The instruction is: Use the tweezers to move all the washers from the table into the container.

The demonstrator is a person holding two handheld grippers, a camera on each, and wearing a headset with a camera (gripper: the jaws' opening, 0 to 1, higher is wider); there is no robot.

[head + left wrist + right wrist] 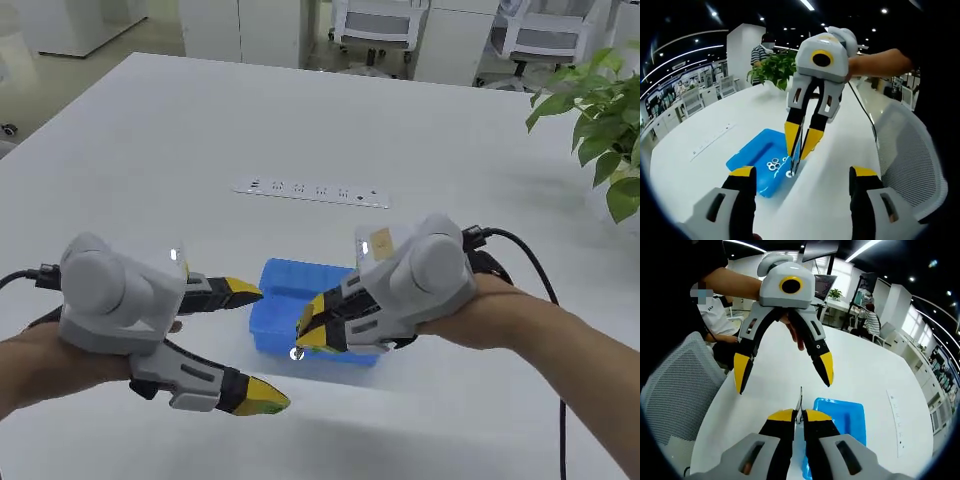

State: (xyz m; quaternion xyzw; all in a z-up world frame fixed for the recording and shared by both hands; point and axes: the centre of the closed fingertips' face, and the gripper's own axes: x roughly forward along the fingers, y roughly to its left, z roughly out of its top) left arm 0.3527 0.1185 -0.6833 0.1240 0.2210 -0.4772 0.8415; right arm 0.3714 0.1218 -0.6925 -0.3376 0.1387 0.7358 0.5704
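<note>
You're holding your left gripper (268, 346) nearest, fingers spread wide, your right gripper (800, 150) clamping its fingers on the tweezers (796, 157), a washer (789, 174) sitting at their tip (right at the rim), blue container (752, 155) lying on the table (200, 150), holding more washers (774, 164).

Open counter (200, 130) is stretching wide beyond the blue container (266, 322), broken only by a flat power strip (310, 192) lying well behind it. The left tool (258, 345), jaws spread, is flanking the container's near-left corner; the right tool (306, 335), clamping tweezers (796, 150), is crowding its front edge. A plant (600, 120) is overhanging the far right.
</note>
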